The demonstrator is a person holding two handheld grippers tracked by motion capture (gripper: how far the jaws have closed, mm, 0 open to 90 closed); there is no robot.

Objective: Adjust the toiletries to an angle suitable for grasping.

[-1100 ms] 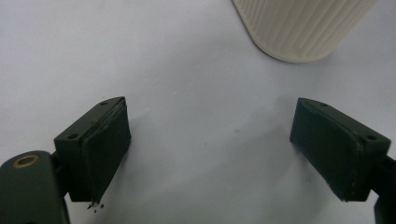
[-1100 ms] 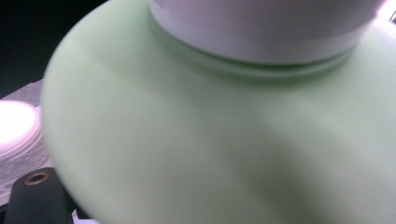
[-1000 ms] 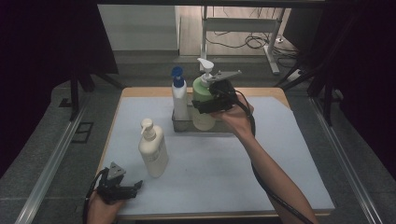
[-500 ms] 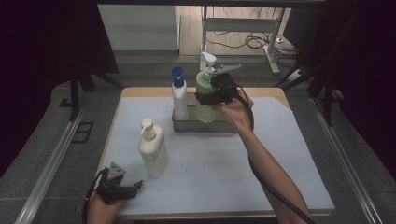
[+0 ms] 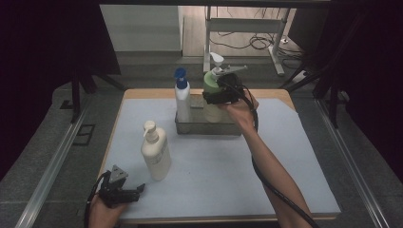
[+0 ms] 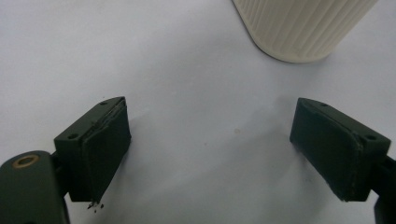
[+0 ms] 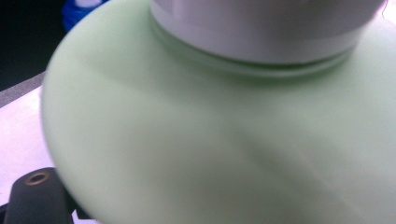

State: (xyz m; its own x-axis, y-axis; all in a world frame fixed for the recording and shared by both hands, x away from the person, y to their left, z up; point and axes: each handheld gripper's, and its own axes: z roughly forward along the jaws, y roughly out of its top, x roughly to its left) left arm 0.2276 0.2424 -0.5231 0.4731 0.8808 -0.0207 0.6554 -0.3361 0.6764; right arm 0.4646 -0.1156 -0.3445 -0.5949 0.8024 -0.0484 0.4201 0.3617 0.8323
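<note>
- Green pump bottle [image 5: 212, 95], upper centre of the high view, is clamped in the right gripper [image 5: 219, 96] over the tray [image 5: 209, 128].
- Left gripper [image 5: 124, 194] rests bottom left, jaws wide apart and empty.

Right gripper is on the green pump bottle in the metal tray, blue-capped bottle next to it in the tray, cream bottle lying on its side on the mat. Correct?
Not quite: the cream bottle stands upright on the mat, as the high view shows. The rest holds: right gripper on the green pump bottle in the metal tray, beside the blue-capped bottle.
</note>
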